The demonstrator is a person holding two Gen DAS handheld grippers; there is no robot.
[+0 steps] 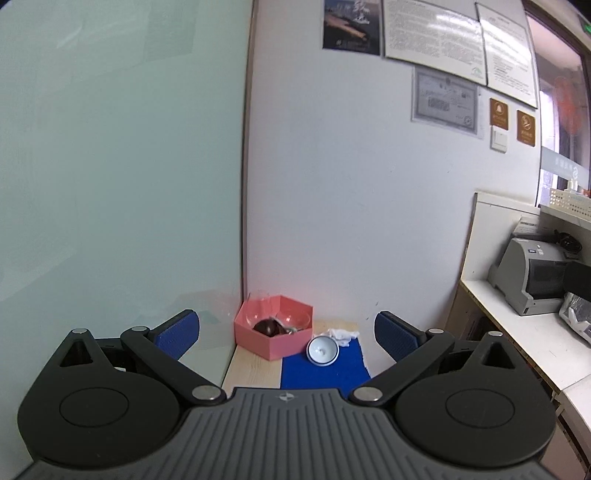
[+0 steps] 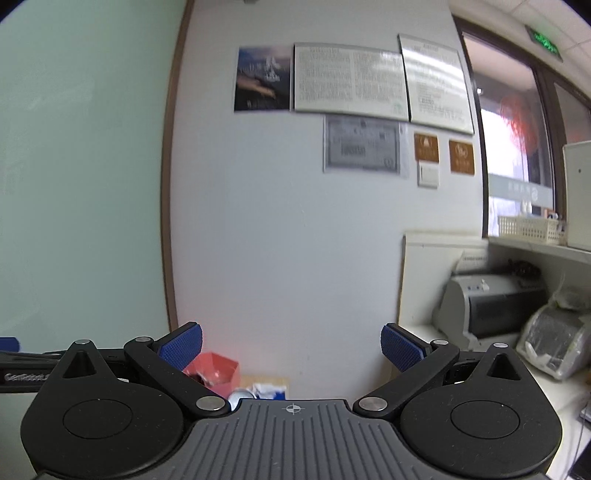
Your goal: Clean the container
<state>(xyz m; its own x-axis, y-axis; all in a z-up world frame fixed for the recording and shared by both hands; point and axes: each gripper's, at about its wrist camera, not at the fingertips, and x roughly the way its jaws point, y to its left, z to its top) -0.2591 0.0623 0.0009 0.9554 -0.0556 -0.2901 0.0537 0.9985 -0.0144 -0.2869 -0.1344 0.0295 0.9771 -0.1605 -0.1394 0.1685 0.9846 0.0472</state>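
Note:
A pink hexagonal box (image 1: 273, 334) stands on a light wooden table (image 1: 251, 369) against the white wall. It holds a clear glass bowl (image 1: 291, 319) and a dark round object (image 1: 266, 327). A pale blue bowl (image 1: 322, 351) lies tipped on a blue mat (image 1: 321, 371), with a crumpled white cloth (image 1: 343, 335) behind it. My left gripper (image 1: 287, 334) is open and empty, held well back from them. My right gripper (image 2: 291, 350) is open and empty; in its view the pink box (image 2: 212, 373), the cloth (image 2: 266, 389) and the bowl (image 2: 238, 397) peek over its body.
A side counter (image 1: 517, 332) on the right carries a grey printer (image 1: 532, 273) and a plastic-wrapped device (image 2: 554, 343). Framed notices (image 1: 432, 33) hang on the wall. A green panel (image 1: 110, 147) bounds the left side.

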